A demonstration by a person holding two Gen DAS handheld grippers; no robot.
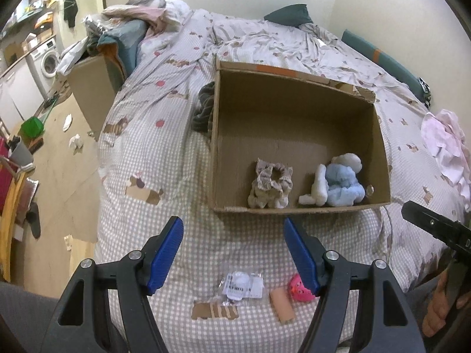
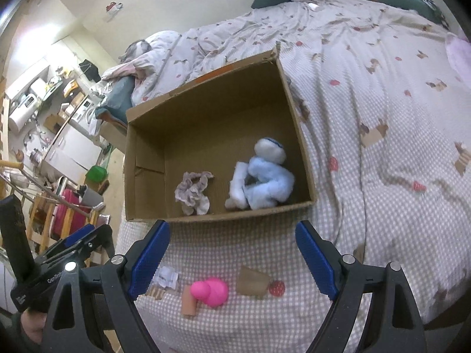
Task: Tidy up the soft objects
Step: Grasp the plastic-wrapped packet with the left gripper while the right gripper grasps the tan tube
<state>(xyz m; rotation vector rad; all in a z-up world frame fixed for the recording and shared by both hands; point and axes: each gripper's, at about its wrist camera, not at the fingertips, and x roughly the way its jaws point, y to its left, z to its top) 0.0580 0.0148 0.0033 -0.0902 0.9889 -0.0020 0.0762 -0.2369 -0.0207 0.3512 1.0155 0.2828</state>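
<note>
An open cardboard box [image 1: 294,94] [image 2: 206,108] lies on the bed. Inside it are a beige frilly scrunchie [image 1: 270,186] [image 2: 194,191] and a light blue and white plush toy [image 1: 338,181] [image 2: 262,176]. On the checked duvet in front of the box lie a pink rubber toy [image 1: 300,289] [image 2: 210,291] and a clear plastic packet with a barcode label [image 1: 241,285] [image 2: 166,278]. My left gripper [image 1: 234,253] is open and empty above the packet. My right gripper [image 2: 232,259] is open and empty above the pink toy.
The bed [image 1: 147,147] carries a patterned duvet, a pile of clothes [image 1: 132,20] at the far left and pink cloth [image 1: 447,147] at the right. A dark garment [image 1: 204,108] lies beside the box. A second cardboard box [image 1: 91,88] and a cluttered floor are to the left.
</note>
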